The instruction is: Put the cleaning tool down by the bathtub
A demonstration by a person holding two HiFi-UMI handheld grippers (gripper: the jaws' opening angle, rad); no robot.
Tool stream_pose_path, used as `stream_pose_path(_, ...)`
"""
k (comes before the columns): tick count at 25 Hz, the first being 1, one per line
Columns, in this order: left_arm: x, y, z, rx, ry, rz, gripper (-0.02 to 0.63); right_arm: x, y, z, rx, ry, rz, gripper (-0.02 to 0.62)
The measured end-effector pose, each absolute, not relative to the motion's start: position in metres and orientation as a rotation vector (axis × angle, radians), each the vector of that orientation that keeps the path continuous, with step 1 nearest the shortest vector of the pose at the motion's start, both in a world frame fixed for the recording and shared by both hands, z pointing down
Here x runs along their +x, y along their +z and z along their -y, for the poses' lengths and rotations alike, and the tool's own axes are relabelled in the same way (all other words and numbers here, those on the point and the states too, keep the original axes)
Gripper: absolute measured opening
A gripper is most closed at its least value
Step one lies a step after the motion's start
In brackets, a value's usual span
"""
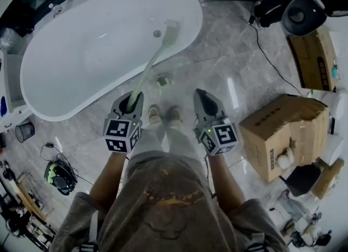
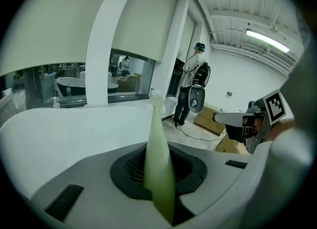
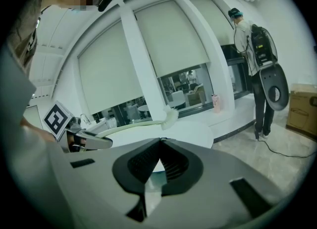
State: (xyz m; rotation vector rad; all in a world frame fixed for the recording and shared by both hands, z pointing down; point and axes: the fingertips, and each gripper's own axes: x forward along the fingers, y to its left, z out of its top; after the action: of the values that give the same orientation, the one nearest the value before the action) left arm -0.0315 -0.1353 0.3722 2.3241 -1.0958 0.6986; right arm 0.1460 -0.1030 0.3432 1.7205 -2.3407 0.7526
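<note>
A: Cleaning tool (image 1: 150, 67): gripped at the butt of its pale green handle by the left gripper (image 1: 131, 103), jaws narrow and pressing on it.

B: And the right gripper (image 1: 203, 97)?

A: Tips together, empty. Level with the left, on the other side of the feet, well apart from the handle.

B: Long axis?

A: Straight out from the left jaws, forward and a little to the right. Crosses the near rim of the bathtub (image 1: 81, 55) and ends in the white brush head above the basin, near the drain (image 1: 157, 34).

B: So not down yet.

A: No. Held in the air, 1 end clamped, the other over the tub. Probably needs swinging right and lowering toward the bare floor (image 1: 217, 66) just beside the tub wall, then laying along the rim line and letting go. Left hand only; no call for the right.

B: Risk?

A: Head catching the rim on the swing, likely.
</note>
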Motion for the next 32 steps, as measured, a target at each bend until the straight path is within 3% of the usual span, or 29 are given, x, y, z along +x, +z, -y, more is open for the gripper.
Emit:
stream_pose_path(9, -0.021, 0.432, 0.128, 2.268, 0.739, 1.089, 0.049, 0.163, 0.407, 0.112, 1.644, 0.799, 2.322, -0.008)
stream_pose_path(32, -0.03, 0.577, 0.053, 2.156, 0.803, 1.005, 0.049, 0.131, 0.556, 0.084, 1.5, 0.925, 2.317, -0.008)
